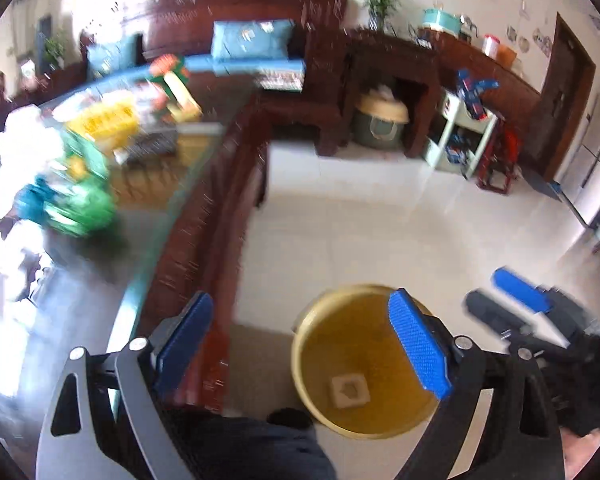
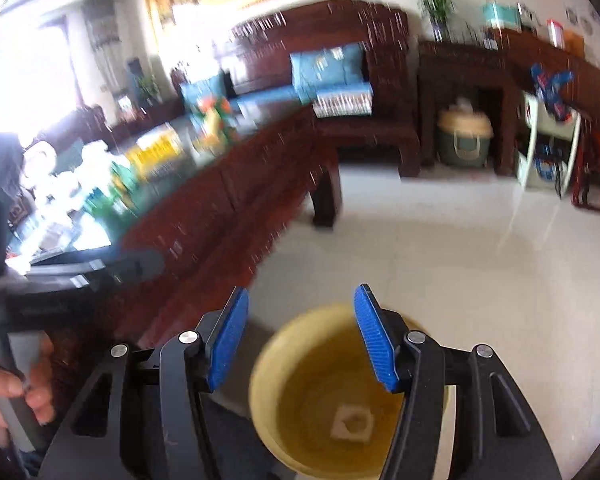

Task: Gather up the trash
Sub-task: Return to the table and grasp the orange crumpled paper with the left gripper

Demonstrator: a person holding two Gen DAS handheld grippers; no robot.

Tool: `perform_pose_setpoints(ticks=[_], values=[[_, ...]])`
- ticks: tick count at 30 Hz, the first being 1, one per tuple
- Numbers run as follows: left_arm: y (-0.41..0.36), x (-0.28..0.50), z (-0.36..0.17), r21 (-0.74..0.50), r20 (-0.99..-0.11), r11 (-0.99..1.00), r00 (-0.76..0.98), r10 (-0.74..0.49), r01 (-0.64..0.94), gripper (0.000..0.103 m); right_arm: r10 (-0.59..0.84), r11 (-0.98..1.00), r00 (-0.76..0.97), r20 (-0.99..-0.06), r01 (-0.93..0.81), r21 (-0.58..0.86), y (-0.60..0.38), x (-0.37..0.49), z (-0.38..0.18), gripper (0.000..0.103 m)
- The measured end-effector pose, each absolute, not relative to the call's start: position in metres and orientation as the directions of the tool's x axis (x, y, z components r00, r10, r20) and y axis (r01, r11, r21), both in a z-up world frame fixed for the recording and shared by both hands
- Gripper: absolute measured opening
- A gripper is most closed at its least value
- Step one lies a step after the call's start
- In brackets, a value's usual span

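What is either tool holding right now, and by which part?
Nothing. The left tool and right tool both stand open with nothing between their pads, above the yellow bin, where a pale scrap lies at the bottom.

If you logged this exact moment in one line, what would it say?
left gripper: open, empty | right gripper: open, empty | round yellow plastic bin: on floor below both, pale square scrap inside | dark wooden table: still cluttered
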State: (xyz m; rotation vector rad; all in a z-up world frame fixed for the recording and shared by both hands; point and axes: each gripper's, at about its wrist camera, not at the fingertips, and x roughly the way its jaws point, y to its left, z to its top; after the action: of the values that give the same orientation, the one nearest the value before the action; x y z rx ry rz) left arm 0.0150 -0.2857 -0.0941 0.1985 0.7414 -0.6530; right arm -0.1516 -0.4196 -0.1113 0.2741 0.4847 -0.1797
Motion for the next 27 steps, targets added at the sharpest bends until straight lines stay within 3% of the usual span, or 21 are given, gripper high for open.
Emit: perform_pose_setpoints(ticks=[3,5,11,19,27], values=[[-0.256,0.005,-0.071,-0.016,-0.622,0.821,0.637,-0.456,0.571,0.095,-0.069,0.967,0.92,-0.386,0.156,0.2,-0.395,-0.152,-0.079,0.06],[-0.231,-0.001,-0.054,-0.008,-0.582,0.842,0.682,-0.443,0.54,0.098,-0.017,0.979,0.948,-0.319,0.081,0.188,-0.371,-0.149,-0.06,0.072],[-0.141,-0.014,-0.017,0.061,-0.494,0.928,0.819,-0.293,0.369,0.099,0.156,0.984,0.97,-0.184,-0.136,0.117,-0.295,-0.129,-0.021,0.091],[-0.012,0.013,-0.01,-0.002,-0.522,0.997,0.851,-0.062,0.071,0.099,0.354,0.935,0.914,-0.196,-0.342,0.095,-0.203,-0.077,-0.011,0.095],[0.072,0.056,-0.034,-0.045,-0.56,0.999,0.828,-0.001,-0.029,0.099,0.429,0.903,0.865,-0.261,-0.412,0.119,-0.144,-0.047,-0.023,0.095]])
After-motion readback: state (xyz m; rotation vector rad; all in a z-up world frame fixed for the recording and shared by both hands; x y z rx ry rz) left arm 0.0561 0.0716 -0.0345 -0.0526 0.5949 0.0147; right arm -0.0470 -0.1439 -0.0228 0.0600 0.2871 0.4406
